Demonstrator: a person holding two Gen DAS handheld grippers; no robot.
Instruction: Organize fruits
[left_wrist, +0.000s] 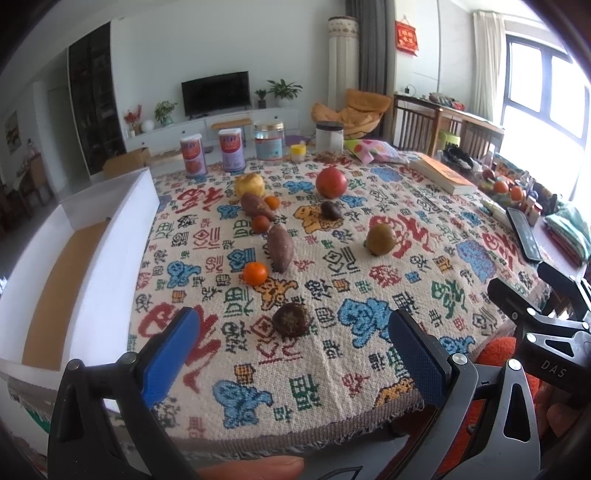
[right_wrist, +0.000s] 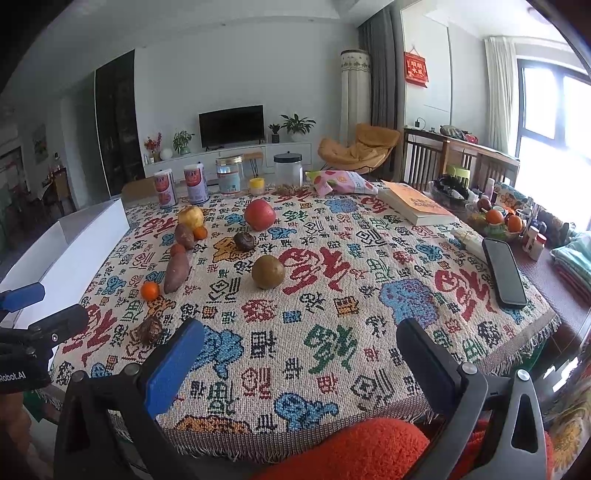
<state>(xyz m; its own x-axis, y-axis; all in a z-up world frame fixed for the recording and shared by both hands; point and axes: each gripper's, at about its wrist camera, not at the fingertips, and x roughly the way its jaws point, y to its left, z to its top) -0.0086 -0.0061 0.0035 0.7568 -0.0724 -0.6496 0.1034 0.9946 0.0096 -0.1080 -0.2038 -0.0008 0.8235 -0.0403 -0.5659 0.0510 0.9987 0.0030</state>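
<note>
both grippers released, empty | left gripper over near cloth edge | right gripper alike | fruits mid-cloth

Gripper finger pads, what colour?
Blue, on black frames. Clearest in the left wrist view: left gripper pads show textured blue faces.

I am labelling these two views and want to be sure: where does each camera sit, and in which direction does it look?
Left wrist: on the left gripper at the table's near edge, facing the patterned cloth and TV wall; its open blue fingers and a fingertip show.
Right wrist: on the right gripper, further right, same direction; its open fingers and an orange sleeve show.
Shared: the red apple, the white box.
</note>
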